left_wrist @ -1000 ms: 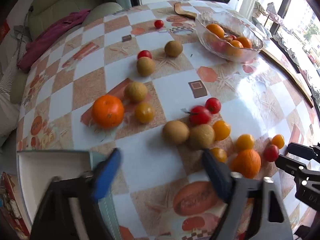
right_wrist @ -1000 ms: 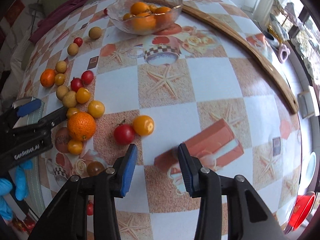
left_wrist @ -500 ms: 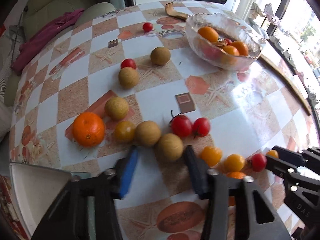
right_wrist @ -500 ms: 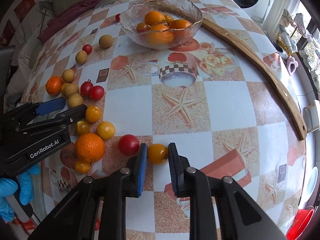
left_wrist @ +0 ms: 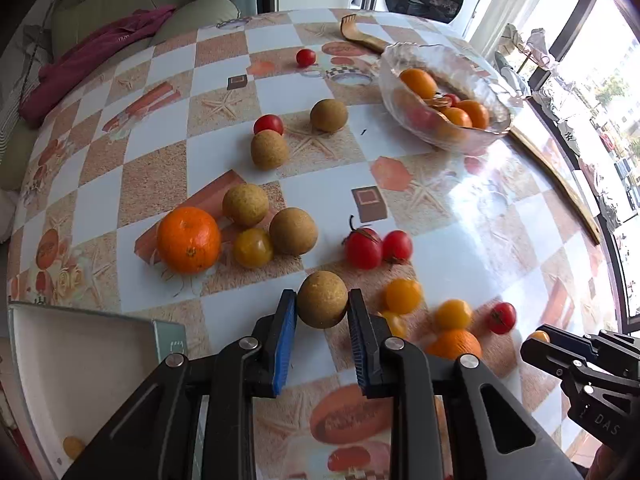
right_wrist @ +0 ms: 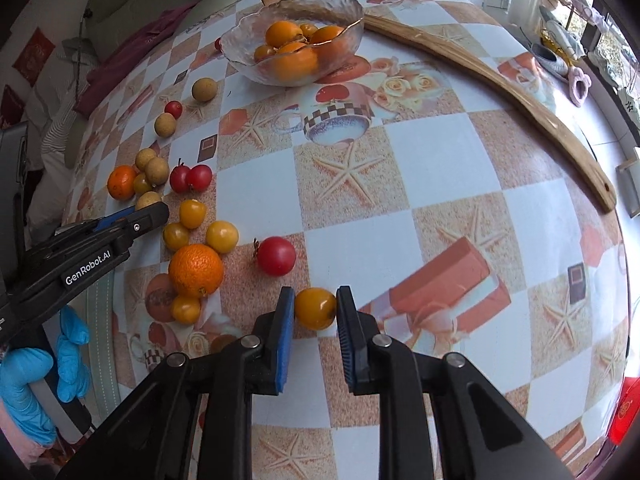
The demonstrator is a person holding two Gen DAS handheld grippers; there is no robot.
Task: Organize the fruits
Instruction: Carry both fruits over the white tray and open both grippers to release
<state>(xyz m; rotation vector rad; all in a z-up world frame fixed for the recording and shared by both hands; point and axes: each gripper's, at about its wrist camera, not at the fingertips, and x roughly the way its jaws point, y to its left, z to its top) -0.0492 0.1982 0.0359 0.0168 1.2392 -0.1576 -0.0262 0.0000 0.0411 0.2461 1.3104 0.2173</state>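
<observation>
My left tongs [left_wrist: 322, 312] reach low and forward over the counter [left_wrist: 460, 240], their blue pads [left_wrist: 285, 328] closed in on a tan round fruit [left_wrist: 322, 299] so that both pads touch its sides — it sits gripped right at the tips, just above the patterned cloth. My right tongs [right_wrist: 314, 312] come in at a similar low angle and pinch a small yellow tomato [right_wrist: 315, 308] between their pads, narrowed to the width of that fruit. From the right wrist view I see the left tongs from the side, angled in from the left edge with a blue-gloved hand [right_wrist: 36, 372] behind them; from the left wrist view the right tongs' black tips poke in at the lower right. Loose fruit lies scattered between the two tools: a big orange [left_wrist: 188, 239] touching a tan fruit and a yellow tomato, a pair of red tomatoes [left_wrist: 376, 247] side by side, and a second orange [right_wrist: 195, 270] near a lone red tomato [right_wrist: 276, 255] just ahead of my right tongs. The glass bowl [right_wrist: 240, 40] stands at the far side of the counter with oranges and tomatoes inside — well apart from both tools. A pale tray [left_wrist: 80, 352] sits at the near left edge, a small yellow fruit [left_wrist: 73, 446] in its corner.
</observation>
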